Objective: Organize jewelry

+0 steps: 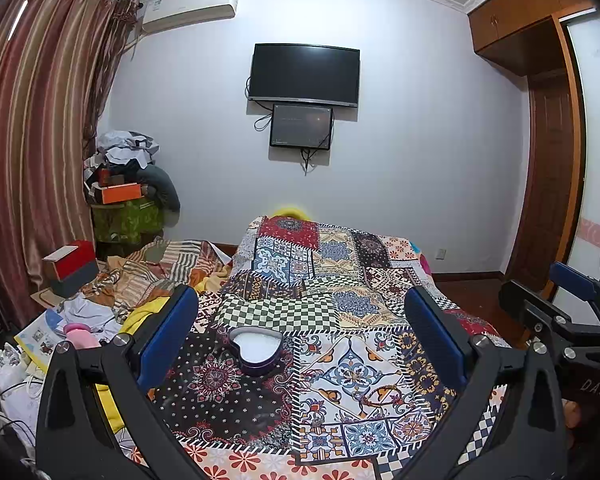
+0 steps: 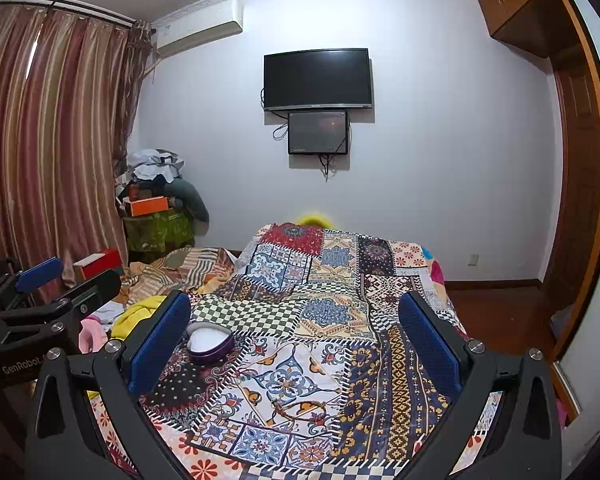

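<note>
Heart-shaped box (image 1: 255, 350) and bracelet (image 2: 300, 408) lie apart on the patchwork bedspread (image 1: 340, 280); both tongs, left (image 1: 300, 332) and right (image 2: 294, 336), gape empty.

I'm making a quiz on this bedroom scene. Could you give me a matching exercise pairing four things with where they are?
Things:
1. heart box
2. bracelet
3. TV
4. orange box

Places:
A. on the wall
B. on the pile by the curtain
C. on the dark dotted quilt patch
D. on the white floral quilt patch

Pairs: 1-C, 2-D, 3-A, 4-B
</note>
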`<state>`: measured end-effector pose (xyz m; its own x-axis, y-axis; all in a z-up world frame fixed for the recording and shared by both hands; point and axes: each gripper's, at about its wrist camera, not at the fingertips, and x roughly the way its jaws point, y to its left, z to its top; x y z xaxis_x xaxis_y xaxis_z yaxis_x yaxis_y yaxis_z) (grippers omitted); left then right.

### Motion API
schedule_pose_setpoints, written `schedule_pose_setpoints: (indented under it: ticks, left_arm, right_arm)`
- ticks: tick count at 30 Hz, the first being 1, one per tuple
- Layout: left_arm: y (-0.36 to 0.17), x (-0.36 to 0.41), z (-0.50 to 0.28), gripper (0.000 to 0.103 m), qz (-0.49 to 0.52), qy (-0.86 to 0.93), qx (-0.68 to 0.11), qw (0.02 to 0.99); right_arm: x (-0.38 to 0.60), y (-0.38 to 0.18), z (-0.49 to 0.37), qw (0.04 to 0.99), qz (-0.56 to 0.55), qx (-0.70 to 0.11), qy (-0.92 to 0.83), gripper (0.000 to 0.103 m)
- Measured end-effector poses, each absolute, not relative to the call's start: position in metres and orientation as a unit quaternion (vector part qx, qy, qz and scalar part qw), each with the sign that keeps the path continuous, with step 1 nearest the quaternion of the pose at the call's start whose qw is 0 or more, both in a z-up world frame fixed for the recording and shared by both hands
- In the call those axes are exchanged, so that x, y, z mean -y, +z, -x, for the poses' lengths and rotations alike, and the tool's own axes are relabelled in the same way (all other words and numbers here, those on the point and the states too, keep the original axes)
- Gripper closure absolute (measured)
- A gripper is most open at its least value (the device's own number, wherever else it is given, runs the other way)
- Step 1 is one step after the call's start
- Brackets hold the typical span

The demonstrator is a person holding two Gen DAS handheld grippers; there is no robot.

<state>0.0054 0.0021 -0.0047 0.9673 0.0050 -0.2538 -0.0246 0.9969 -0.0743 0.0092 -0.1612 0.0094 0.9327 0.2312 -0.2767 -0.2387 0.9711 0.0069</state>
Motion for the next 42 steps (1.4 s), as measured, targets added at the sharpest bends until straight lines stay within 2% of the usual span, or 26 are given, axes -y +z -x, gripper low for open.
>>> schedule_pose_setpoints:
  ticks: [42]
  left_arm:
    - [-0.0032, 0.0006, -0.0025, 0.000, 0.036, 0.006, -0.127, 0.991]
  right_arm:
    - [0.1591, 0.0081, -0.0091, 0.983, 0.016, -0.141, 0.119, 0.000]
